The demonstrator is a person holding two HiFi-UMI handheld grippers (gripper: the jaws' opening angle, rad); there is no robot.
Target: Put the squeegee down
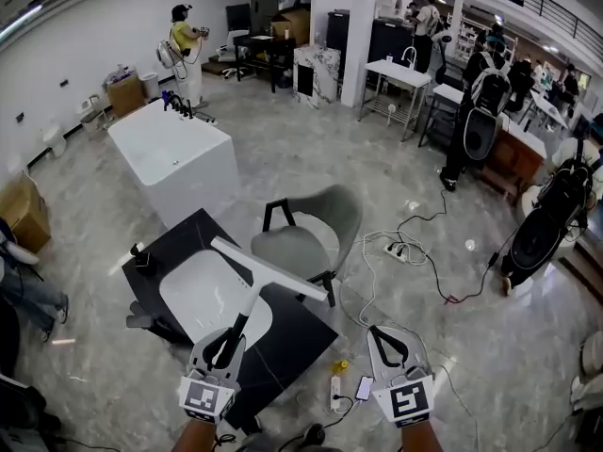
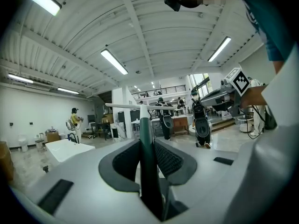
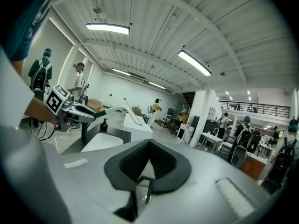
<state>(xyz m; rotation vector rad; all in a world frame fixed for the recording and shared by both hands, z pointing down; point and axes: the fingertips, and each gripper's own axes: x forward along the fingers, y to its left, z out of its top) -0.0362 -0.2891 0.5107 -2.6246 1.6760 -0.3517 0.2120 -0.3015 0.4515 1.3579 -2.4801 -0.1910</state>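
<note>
Head view: the left claw (image 1: 229, 335) is clamped on the squeegee (image 1: 268, 269) by its handle, with the blade held above the white sink (image 1: 198, 295) in the black desk (image 1: 287, 342). A grey chair (image 1: 311, 238) stands at one o'clock of the sink. A power strip (image 1: 334, 391) lies on the floor at five o'clock. The right gripper view alone shows the right claw (image 3: 148, 147) with its jaws together and empty, and a black faucet (image 3: 84, 130) beside the sink.

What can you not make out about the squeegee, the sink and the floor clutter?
Left gripper view: the body of the left gripper hides the sink.
Head view: the squeegee has its handle's end hidden inside the left gripper.
Head view: the yellow thing on the floor is too small to name.
</note>
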